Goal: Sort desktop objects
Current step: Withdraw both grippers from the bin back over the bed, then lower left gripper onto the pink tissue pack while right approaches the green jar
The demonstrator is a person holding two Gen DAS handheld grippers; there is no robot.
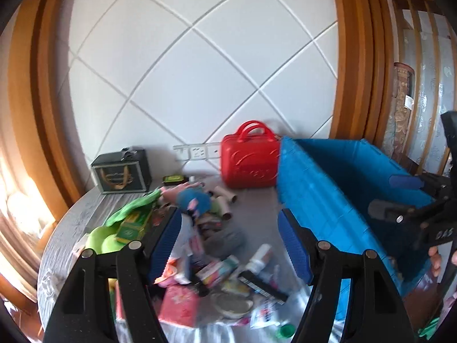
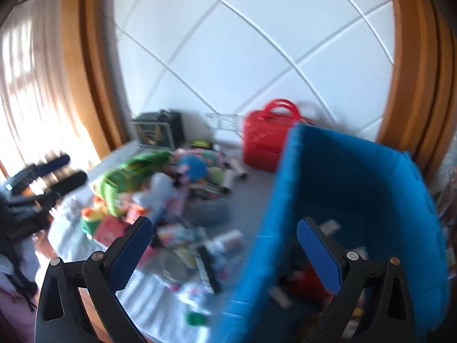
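White diamond-panelled wall (image 1: 200,71) backs a grey table (image 1: 257,200) where a jumbled pile of small packages and toys (image 1: 205,245) lies left of a blue bin (image 1: 342,188), a red case (image 1: 250,160) behind. Both the left gripper (image 1: 228,243) and right gripper (image 2: 225,245) hang spread wide, holding nothing.

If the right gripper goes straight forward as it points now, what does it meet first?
Probably the near wall of the blue bin, which stands between the open fingers of the right gripper. The picture is blurred, so depth is uncertain.
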